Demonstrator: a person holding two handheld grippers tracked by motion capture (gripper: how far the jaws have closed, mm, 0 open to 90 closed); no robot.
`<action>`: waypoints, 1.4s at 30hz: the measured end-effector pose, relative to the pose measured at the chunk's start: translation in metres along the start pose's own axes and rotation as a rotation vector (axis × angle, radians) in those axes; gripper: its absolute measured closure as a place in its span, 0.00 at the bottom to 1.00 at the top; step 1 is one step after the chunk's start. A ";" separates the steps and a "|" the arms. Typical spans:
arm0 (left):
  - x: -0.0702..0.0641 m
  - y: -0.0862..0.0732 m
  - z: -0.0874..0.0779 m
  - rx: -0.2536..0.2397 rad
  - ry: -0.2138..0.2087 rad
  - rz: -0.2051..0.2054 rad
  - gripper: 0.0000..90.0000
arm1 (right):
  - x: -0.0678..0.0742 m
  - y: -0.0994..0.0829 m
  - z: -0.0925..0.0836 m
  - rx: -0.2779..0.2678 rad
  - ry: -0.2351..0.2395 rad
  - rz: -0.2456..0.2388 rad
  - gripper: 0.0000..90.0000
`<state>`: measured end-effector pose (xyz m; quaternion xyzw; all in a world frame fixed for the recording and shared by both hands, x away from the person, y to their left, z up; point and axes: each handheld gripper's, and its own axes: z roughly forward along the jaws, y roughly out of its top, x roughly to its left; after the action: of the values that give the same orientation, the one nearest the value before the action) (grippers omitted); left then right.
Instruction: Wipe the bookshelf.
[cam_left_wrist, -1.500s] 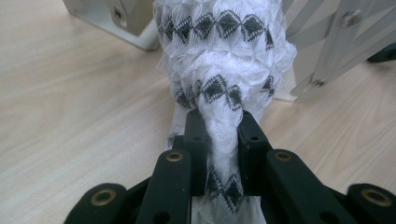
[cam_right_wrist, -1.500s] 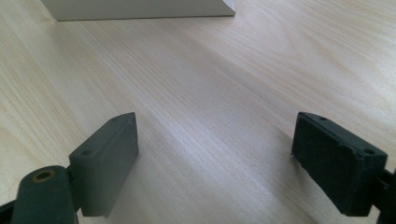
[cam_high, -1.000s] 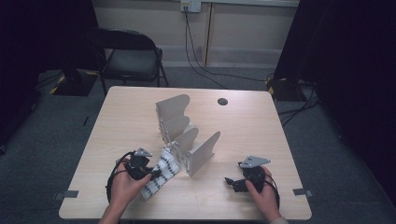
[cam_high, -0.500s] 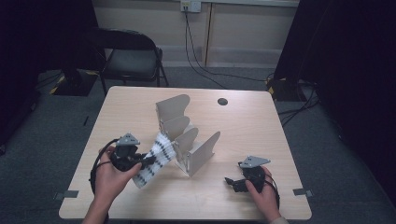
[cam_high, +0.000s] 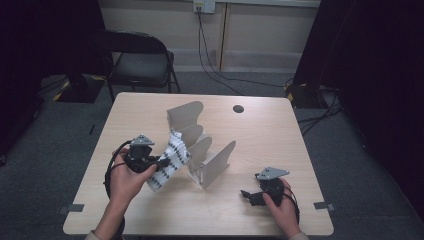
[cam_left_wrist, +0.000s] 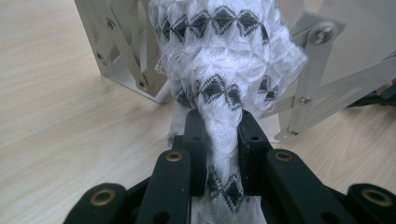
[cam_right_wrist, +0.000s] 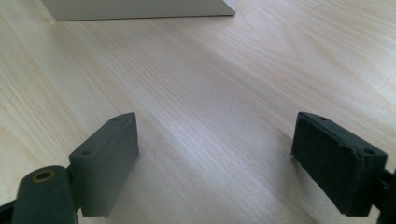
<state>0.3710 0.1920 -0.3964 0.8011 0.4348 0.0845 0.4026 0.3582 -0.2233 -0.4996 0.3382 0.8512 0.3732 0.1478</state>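
Cloth (cam_left_wrist: 224, 70) hung bunched in the clamped left gripper (cam_left_wrist: 223, 135), rack (cam_high: 200, 145) at two o'clock (right gripper (cam_right_wrist: 215, 158) gaped empty); loose folds could snag its plates.

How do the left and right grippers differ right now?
The left gripper is shut on the white patterned cloth; the right gripper is open with nothing between its jaws. Left is raised beside the rack; right sits low over the table. Both have black jaws.
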 end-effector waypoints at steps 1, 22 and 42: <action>0.001 -0.002 0.001 -0.001 -0.001 -0.003 0.86 | 0.000 0.000 0.000 0.000 0.000 0.000 0.16; -0.001 0.001 -0.018 -0.001 0.056 0.022 0.87 | 0.000 0.000 0.000 0.000 0.000 0.000 0.16; 0.012 -0.035 0.038 0.151 0.040 -0.025 0.87 | 0.000 0.000 0.000 0.000 0.000 0.000 0.16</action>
<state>0.3752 0.1899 -0.4496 0.8218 0.4580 0.0625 0.3333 0.3582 -0.2232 -0.4996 0.3380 0.8512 0.3733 0.1477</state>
